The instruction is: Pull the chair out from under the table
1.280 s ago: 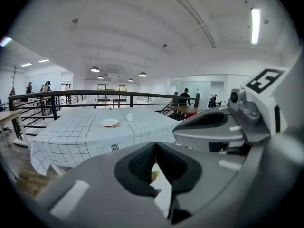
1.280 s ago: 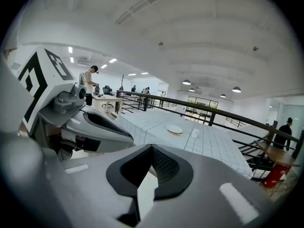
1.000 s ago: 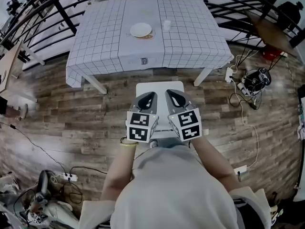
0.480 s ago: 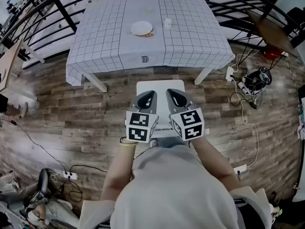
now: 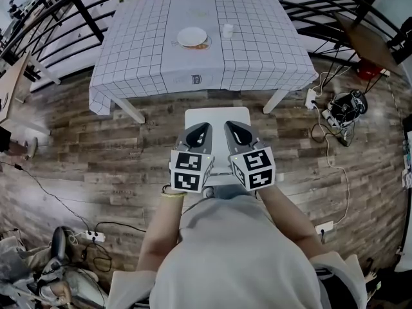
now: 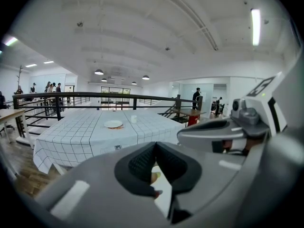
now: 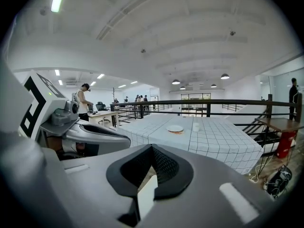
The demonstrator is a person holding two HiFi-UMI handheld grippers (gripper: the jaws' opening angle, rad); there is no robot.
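Note:
The white chair [image 5: 217, 116] stands on the wooden floor just in front of the table [image 5: 257, 56], which wears a white checked cloth. Its seat shows clear of the cloth's near edge. My left gripper [image 5: 201, 129] and right gripper [image 5: 233, 126] hang side by side over the chair's near half, both pointing toward the table. Both are shut, with nothing between the jaws. In the left gripper view the closed jaws [image 6: 155, 144] frame a strip of the white chair [image 6: 164, 194] below. The right gripper view shows the same: closed jaws [image 7: 152, 147] over the chair [image 7: 146, 198].
A plate [image 5: 192, 37] and a small cup [image 5: 226, 31] sit on the table. A black railing [image 5: 84, 18] runs behind and beside it. Cables, a power strip [image 5: 309, 100] and dark gear [image 5: 346, 108] lie on the floor to the right. Another power strip [image 5: 93, 238] lies at lower left.

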